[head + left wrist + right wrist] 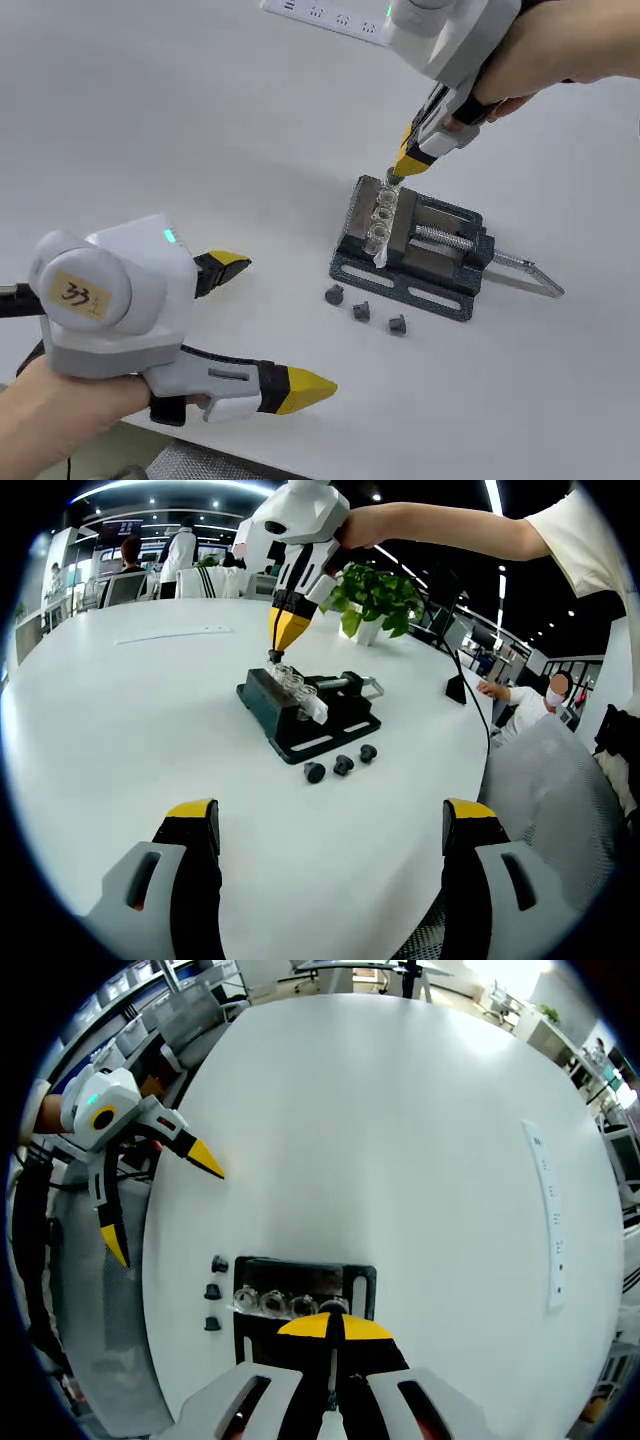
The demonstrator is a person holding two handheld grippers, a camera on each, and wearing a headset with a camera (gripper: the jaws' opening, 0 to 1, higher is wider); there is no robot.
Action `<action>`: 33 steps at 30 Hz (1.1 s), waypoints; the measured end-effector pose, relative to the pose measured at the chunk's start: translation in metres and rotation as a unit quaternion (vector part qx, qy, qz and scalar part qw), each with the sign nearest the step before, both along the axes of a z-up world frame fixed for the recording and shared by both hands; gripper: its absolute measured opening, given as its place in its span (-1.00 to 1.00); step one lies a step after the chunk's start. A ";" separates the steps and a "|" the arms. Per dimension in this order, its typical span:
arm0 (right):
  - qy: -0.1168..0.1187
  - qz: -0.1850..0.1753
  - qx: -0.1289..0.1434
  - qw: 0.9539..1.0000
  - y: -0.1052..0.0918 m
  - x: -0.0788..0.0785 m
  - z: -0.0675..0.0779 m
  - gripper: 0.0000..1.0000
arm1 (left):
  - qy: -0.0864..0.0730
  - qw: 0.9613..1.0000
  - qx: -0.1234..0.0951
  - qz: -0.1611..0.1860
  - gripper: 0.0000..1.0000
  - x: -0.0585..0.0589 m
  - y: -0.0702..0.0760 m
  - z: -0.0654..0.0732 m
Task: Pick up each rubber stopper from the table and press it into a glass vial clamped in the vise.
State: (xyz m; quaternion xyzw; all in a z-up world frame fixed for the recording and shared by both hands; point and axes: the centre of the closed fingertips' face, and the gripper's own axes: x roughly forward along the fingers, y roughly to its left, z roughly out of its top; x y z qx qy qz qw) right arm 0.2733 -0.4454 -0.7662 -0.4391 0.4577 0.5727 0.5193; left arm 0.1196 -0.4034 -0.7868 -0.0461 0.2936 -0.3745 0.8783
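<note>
A dark vise (440, 285) clamps a row of clear glass vials (380, 218) on the white table. My right gripper (397, 175) comes down from the upper right, shut on a dark rubber stopper (393, 181) at the mouth of the farthest vial. In the right gripper view its yellow tips (333, 1325) meet over the vials (275, 1303). Three loose stoppers (361, 311) lie in a row in front of the vise; they also appear as stoppers (343, 765) in the left gripper view. My left gripper (283, 322) hovers at the lower left, open, well short of them.
A white power strip (330, 14) lies at the table's far edge. The vise's screw handle (528, 270) sticks out to the right. A potted plant (375, 598) and seated people are beyond the table. The table edge runs close under my left hand.
</note>
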 end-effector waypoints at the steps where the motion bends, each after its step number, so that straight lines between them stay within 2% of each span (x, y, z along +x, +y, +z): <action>1: 0.001 0.001 0.001 1.000 0.000 0.000 0.000 -1.00 | 0.000 1.000 0.000 0.000 0.83 0.001 0.000 0.001; 11: 0.000 -0.008 0.001 1.000 0.000 0.003 -0.002 -1.00 | -0.005 1.000 -0.001 0.007 0.83 0.009 0.004 0.004; 17: -0.003 0.007 -0.010 1.000 0.002 0.003 -0.005 -1.00 | -0.004 1.000 -0.001 0.011 0.83 0.007 0.007 0.004; 21: 0.009 -0.012 -0.007 1.000 0.000 0.004 -0.005 -1.00 | -0.001 1.000 -0.001 0.017 0.83 0.005 0.010 0.002; 25: 0.004 -0.003 -0.010 1.000 0.001 0.002 -0.006 -1.00 | 0.002 1.000 0.001 0.018 0.83 0.004 0.011 0.000; 27: -0.011 0.014 -0.024 1.000 0.002 0.000 -0.005 -1.00 | 0.003 1.000 -0.002 0.018 0.83 0.004 0.011 -0.001; 33: -0.018 0.020 -0.040 0.999 0.000 0.000 -0.006 -1.00 | 0.000 1.000 -0.002 0.017 0.83 0.007 0.009 0.001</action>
